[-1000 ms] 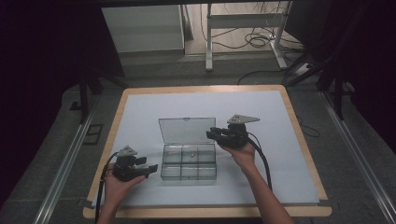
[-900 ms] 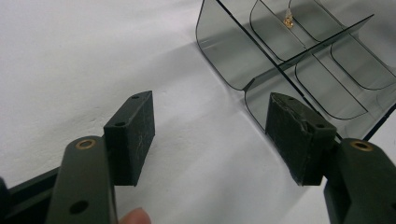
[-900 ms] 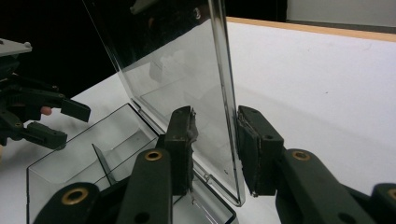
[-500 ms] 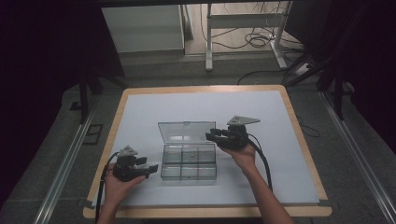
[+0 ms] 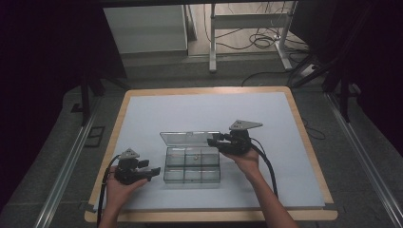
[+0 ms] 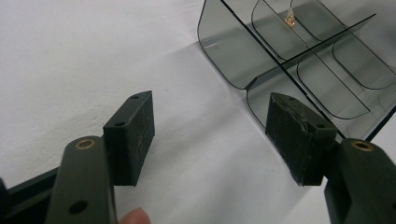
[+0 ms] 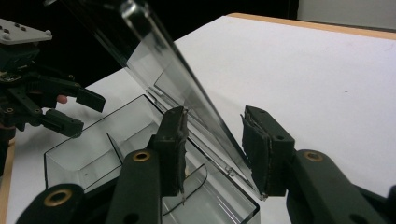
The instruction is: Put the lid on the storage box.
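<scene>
Right gripper [image 7: 212, 149], jaws parted and straddling the raised edge of the clear lid [image 7: 173, 79] without clamping it. The lid stands tilted on the far hinge of the compartment box [image 5: 192, 164], which sits near the table's [image 5: 285, 190] front middle. Left gripper [image 6: 212, 135], jaws wide and empty, rests just beside the box's left wall. The thin, stiff plastic is probably light, slick and liable to slide; the lid's free edge offers the best hold.

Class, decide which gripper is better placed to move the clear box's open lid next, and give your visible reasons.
Right. The right gripper has its open jaws astride the lid edge. The left gripper is open too, beside the compartment box, away from the lid.
</scene>
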Demonstrator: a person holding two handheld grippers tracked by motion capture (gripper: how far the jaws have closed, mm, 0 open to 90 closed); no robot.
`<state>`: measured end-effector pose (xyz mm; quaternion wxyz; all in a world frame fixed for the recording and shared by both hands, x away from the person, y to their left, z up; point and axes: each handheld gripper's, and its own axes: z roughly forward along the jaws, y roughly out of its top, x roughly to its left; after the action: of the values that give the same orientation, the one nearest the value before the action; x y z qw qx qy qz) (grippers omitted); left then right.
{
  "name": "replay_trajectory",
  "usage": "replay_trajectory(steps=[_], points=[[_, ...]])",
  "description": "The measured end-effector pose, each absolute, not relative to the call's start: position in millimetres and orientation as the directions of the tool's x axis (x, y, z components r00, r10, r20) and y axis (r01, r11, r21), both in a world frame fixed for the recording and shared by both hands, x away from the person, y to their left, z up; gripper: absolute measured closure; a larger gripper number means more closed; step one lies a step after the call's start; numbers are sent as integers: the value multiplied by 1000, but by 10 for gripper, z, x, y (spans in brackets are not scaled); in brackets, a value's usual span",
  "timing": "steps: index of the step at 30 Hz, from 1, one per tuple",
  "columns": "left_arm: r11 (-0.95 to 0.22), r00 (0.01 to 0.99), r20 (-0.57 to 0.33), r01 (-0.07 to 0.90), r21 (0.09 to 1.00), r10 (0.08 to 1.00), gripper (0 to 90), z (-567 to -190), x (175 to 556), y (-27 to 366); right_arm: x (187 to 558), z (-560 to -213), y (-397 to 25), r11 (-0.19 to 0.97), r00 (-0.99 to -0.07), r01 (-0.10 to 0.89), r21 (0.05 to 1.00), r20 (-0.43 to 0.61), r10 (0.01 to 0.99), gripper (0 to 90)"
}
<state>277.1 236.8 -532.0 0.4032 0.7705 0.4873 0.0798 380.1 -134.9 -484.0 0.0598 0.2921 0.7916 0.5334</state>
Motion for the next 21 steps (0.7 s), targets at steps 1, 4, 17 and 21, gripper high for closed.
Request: replay_trajectory(steps=[1, 4, 17, 21], points=[[-200, 512, -270, 686, 699, 815, 335, -5320, 2770, 2368, 3798, -4840, -1349, 260, -822, 399, 879, 218, 526, 578], [-201, 513, -270, 687, 699, 815, 335, -5321, 2772, 2369, 3790, -4849, -1354, 256, -822, 401, 879, 223, 524, 572], [-189, 505, -274, 687, 702, 818, 335, -5302, 2764, 2389, 3772, -4867, -1373, 250, -821, 406, 879, 230, 523, 567], [-177, 502, -276, 680, 712, 819, 344, -5272, 2757, 2397, 3773, -4868, -1372, 250, -821, 406, 879, 230, 523, 566]])
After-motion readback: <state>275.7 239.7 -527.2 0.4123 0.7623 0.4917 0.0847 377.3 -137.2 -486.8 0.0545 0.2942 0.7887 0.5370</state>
